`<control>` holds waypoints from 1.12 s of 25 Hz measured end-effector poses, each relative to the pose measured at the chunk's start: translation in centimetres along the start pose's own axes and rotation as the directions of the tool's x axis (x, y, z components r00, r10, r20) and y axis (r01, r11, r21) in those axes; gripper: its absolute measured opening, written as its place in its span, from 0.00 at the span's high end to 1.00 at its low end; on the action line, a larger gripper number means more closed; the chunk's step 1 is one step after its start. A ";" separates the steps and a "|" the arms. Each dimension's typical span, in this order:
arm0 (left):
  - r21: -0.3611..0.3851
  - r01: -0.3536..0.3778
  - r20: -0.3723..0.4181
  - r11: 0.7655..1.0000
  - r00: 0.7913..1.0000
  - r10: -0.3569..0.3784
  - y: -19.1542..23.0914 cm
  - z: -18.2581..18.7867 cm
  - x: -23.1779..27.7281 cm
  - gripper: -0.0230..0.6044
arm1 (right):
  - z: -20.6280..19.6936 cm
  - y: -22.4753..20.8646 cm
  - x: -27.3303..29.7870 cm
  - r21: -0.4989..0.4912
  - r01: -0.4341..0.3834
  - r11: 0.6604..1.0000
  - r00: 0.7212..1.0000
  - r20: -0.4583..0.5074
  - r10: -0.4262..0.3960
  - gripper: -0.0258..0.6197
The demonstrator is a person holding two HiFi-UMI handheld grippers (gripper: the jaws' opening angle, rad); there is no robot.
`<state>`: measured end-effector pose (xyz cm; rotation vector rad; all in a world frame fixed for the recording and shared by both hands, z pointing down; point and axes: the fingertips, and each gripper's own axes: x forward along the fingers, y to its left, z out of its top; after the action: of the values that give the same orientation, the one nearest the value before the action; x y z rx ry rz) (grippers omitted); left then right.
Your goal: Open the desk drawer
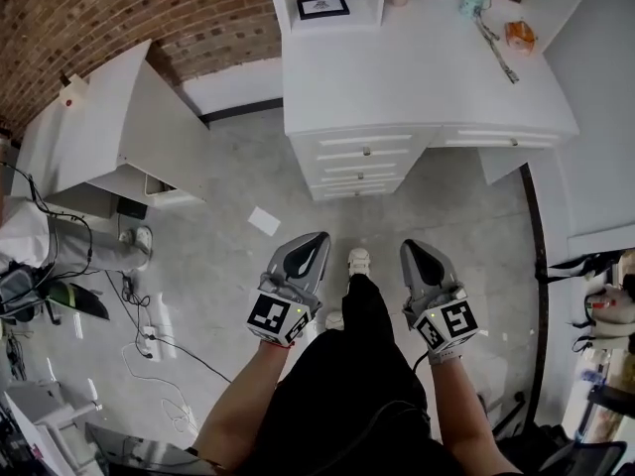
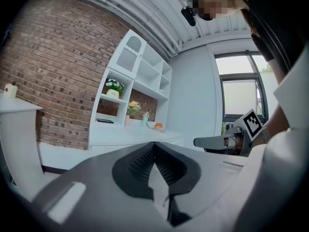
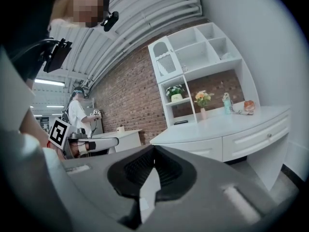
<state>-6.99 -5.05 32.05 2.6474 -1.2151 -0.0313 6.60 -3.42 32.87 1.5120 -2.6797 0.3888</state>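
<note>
- Holding both tongs low, either side of the person's leg [image 1: 367,315]: the left gripper [image 1: 319,237] and right gripper [image 1: 410,246] each have jaws pressed together with nothing between them. Each gripper view agrees.
- No contact with anything, so the task looks unstarted.
- Bare floor [image 1: 248,276] lies between the person and the target, which is well apart from the grippers.
- The paper scrap [image 1: 264,221] on the floor sits left of the walk line. I doubt it's an obstacle.
- Target: the drawer stack [image 1: 359,163] under the white desk [image 1: 417,77], straight ahead, all fronts flush.
- A wide drawer [image 1: 504,138] sits to its right under the same top. I can't tell which one is meant; the top drawer of the stack is my bet.
- Each front carries a small knob [image 1: 365,151]. Part the jaws before arrival, come in level, straddle the knob and close behind its head.
- Pull straight along the slide axis. An angled tug likely slips off or binds.
- One gripper suffices. Keep the other clear of the drawer's travel.
- The orange object [image 1: 519,35] at the back of the desktop is out of the way.
</note>
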 end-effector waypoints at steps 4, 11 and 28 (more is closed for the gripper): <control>-0.016 -0.030 0.010 0.999 0.999 0.030 1.8 -0.6 2.5 0.96 | -0.4 -1.6 3.3 -0.008 -0.029 1.000 1.000 -0.008 0.029 0.96; -0.043 -0.052 -0.034 0.998 0.998 0.051 4.9 -3.5 6.6 0.96 | -2.6 -4.2 8.8 0.014 -0.068 0.998 0.997 -0.033 0.069 0.96; -0.063 -0.101 -0.018 0.993 0.995 0.100 11.1 -10.3 15.5 0.96 | -9.3 -9.8 18.5 -0.012 -0.070 0.997 0.996 -0.062 0.069 0.96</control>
<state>-3.94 -21.63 45.61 2.5243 -1.3178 -0.0327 4.39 -21.59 46.68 1.3826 -2.6873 0.4121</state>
